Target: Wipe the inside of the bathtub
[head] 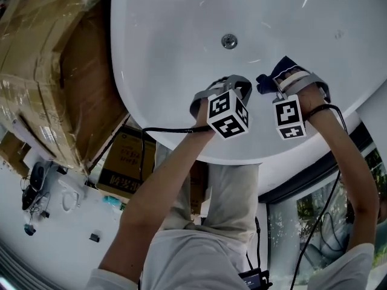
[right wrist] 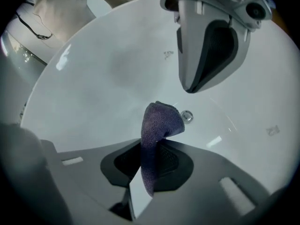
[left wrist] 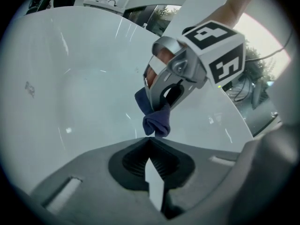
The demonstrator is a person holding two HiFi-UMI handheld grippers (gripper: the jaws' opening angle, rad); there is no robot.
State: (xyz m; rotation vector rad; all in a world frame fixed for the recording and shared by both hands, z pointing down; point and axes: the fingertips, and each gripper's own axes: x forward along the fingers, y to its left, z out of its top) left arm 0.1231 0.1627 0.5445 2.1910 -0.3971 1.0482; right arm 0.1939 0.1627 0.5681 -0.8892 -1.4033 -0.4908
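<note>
The white bathtub [head: 181,35] fills the top of the head view, with its round metal drain [head: 228,40] in the floor. My right gripper [head: 276,82] is shut on a dark blue cloth [head: 279,70], which hangs over the tub's near slope. In the right gripper view the cloth [right wrist: 159,121] sticks up folded from between the jaws, with the drain [right wrist: 187,116] just beyond. My left gripper [head: 233,80] hovers close beside it on the left, shut with nothing in it [left wrist: 149,139]. In the left gripper view the cloth [left wrist: 154,118] dangles from the right gripper [left wrist: 161,90] just ahead.
Plastic-wrapped cardboard boxes [head: 42,71] stand against the tub's left side, and another box [head: 121,162] sits below the rim. A glass door [head: 302,210] is at the lower right. Small items and cables [head: 36,186] lie on the floor at left.
</note>
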